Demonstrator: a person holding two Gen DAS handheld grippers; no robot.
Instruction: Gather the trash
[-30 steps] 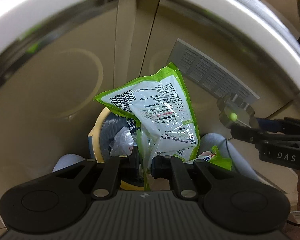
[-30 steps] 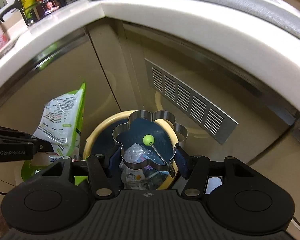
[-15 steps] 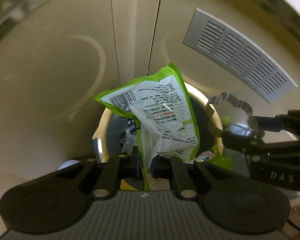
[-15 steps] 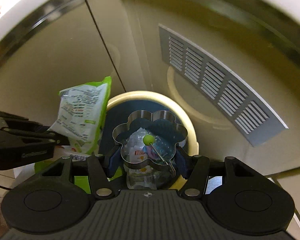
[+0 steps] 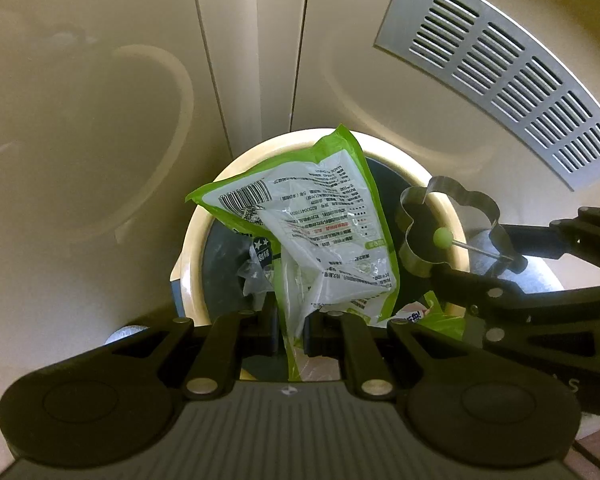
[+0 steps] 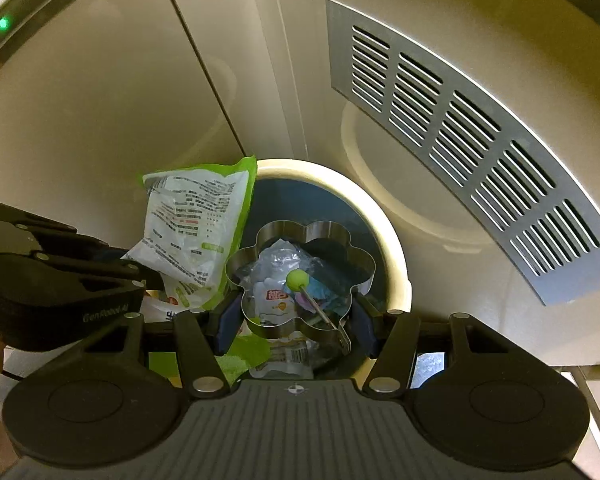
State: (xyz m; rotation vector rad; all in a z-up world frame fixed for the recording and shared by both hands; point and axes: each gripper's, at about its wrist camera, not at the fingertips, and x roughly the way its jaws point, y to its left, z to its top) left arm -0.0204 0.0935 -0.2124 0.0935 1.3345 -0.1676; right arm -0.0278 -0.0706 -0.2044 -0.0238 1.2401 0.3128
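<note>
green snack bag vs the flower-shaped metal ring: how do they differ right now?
Material: the green snack bag is thin, crumpled printed film; the flower-shaped metal ring is rigid, shiny steel with a green-tipped wire handle.
Grip: the left gripper pinches the bag's bottom edge between nearly closed fingers; the right gripper spans the ring's outer sides, fingers wide apart.
Pose: the bag stands upright; the ring lies roughly flat.
Shared: both are held over the bin.

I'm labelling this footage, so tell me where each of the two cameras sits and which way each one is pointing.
Left wrist: on the left claw, looking down into the trash bin by the cabinet; its own fingers pinch the green snack bag, and the right claw enters from the right.
Right wrist: on the right claw, facing down over the same bin; its fingers clamp the flower-shaped metal ring, and the left claw is at left.
Shared: bin, bag, ring, vent grille.
</note>
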